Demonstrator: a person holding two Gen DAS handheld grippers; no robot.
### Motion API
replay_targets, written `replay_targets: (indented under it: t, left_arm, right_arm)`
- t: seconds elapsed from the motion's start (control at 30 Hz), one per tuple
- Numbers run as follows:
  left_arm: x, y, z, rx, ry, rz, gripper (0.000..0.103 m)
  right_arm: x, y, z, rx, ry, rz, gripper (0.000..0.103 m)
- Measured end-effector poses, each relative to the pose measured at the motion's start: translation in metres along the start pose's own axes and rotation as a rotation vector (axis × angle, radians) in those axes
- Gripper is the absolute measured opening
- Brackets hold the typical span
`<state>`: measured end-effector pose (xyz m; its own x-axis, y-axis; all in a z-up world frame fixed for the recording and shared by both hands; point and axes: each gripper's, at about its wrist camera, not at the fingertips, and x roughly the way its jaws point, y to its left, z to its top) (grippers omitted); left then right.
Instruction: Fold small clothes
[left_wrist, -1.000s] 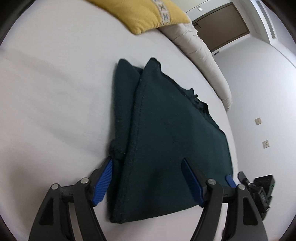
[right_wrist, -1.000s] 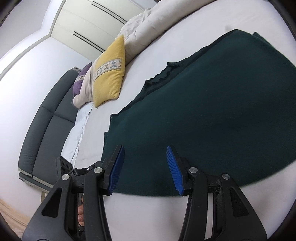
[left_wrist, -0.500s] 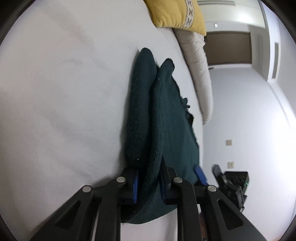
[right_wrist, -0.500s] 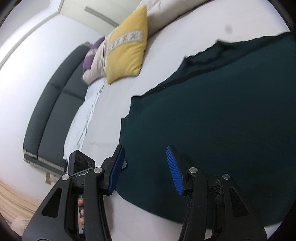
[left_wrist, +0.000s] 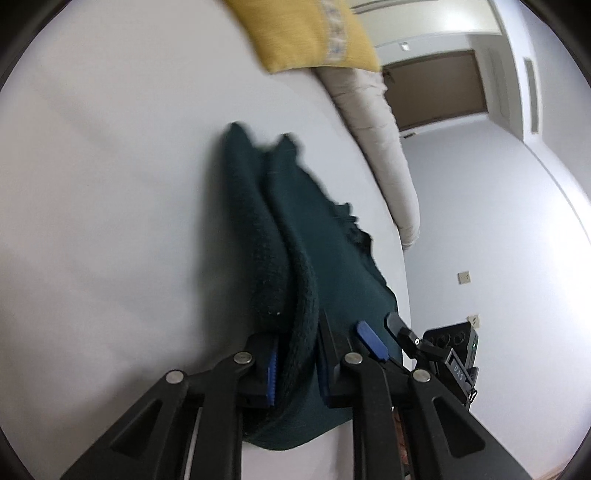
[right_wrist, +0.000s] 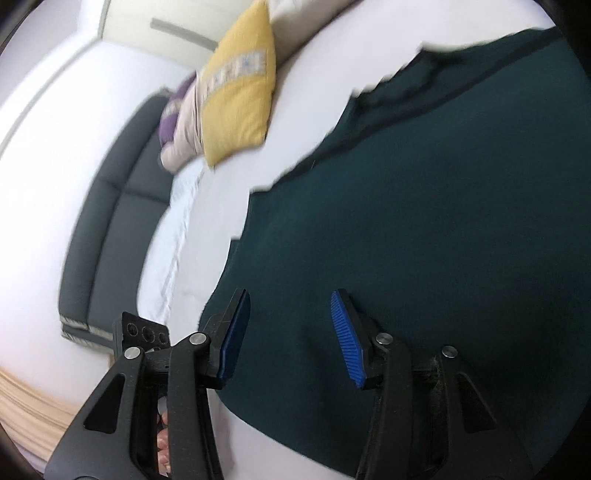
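Between the blue pads of the left gripper (left_wrist: 297, 363) a thick folded edge of the dark green garment (left_wrist: 325, 266) is pinched, the jaws being drawn narrow around the bunched knit. From that grip the cloth is seen running away across the white bed sheet (left_wrist: 110, 184), its two folded ridges lying side by side. Just beside the left gripper, on its right, one blue pad of the other tool is visible over the garment. In the right wrist view the right gripper (right_wrist: 291, 334) is held with its jaws wide apart above the near edge of the green garment (right_wrist: 424, 240), nothing being gripped between the pads. Farther off, a yellow cushion (right_wrist: 240, 99) is propped against a beige pillow (right_wrist: 184, 129), and a dark grey headboard (right_wrist: 107, 221) is seen beyond.
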<state>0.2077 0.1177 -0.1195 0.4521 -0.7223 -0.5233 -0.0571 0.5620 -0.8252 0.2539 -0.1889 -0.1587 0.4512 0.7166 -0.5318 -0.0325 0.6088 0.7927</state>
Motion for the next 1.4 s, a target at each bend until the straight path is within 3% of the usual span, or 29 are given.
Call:
replay_targets:
  t: [0.17, 0.3, 0.43, 0.47, 0.57, 0.6, 0.67, 0.77, 0.93, 1.07, 1.13, 1.17, 1.23, 1.4]
  left_arm:
    - [0.036, -0.087, -0.008, 0.176, 0.019, 0.007, 0.017]
    - [0.12, -0.153, -0.042, 0.315, 0.136, 0.014, 0.018]
    - [0.183, -0.165, -0.079, 0.338, 0.259, 0.027, 0.025]
    - [0.182, -0.167, -0.083, 0.344, 0.25, 0.011, 0.028]
    - [0.151, -0.169, -0.09, 0.358, 0.195, -0.039, 0.055]
    - [0.133, -0.167, -0.089, 0.348, 0.16, -0.079, 0.059]
    - [0.104, -0.163, -0.086, 0.359, 0.11, -0.116, 0.059]
    - [0.078, -0.147, -0.072, 0.392, 0.031, -0.041, 0.059]
    - [0.067, -0.118, -0.07, 0.358, 0.041, -0.008, 0.056]
    - [0.064, -0.107, -0.074, 0.344, 0.046, -0.008, 0.056]
    - [0.056, -0.103, -0.074, 0.346, 0.051, -0.006, 0.056]
    - [0.061, -0.108, -0.078, 0.352, 0.05, 0.0, 0.056]
    - [0.062, -0.115, -0.077, 0.369, 0.05, 0.014, 0.056]
    - [0.063, -0.126, -0.077, 0.402, 0.05, 0.028, 0.056]
  right_arm:
    - [-0.065, -0.031, 0.011, 0.025, -0.08, -0.05, 0.045]
    - [-0.108, -0.068, 0.018, 0.077, -0.139, -0.051, 0.048]
    - [-0.132, -0.109, 0.018, 0.159, -0.157, -0.022, 0.046]
    - [-0.135, -0.113, 0.017, 0.159, -0.152, -0.011, 0.046]
    - [-0.133, -0.114, 0.019, 0.154, -0.139, 0.004, 0.047]
    - [-0.132, -0.113, 0.021, 0.157, -0.137, -0.002, 0.049]
    - [-0.128, -0.106, 0.025, 0.149, -0.132, -0.018, 0.055]
    - [-0.12, -0.089, 0.031, 0.114, -0.117, -0.104, 0.06]
    - [-0.107, -0.064, 0.045, 0.097, -0.066, -0.237, 0.059]
    - [-0.081, -0.038, 0.054, 0.014, 0.029, -0.35, 0.049]
    - [-0.072, -0.032, 0.052, -0.034, 0.061, -0.411, 0.024]
    - [-0.073, -0.031, 0.052, -0.05, 0.063, -0.433, 0.02]
    - [-0.077, -0.032, 0.048, -0.047, 0.053, -0.419, 0.015]
    - [-0.118, -0.03, 0.041, -0.095, 0.002, -0.398, 0.013]
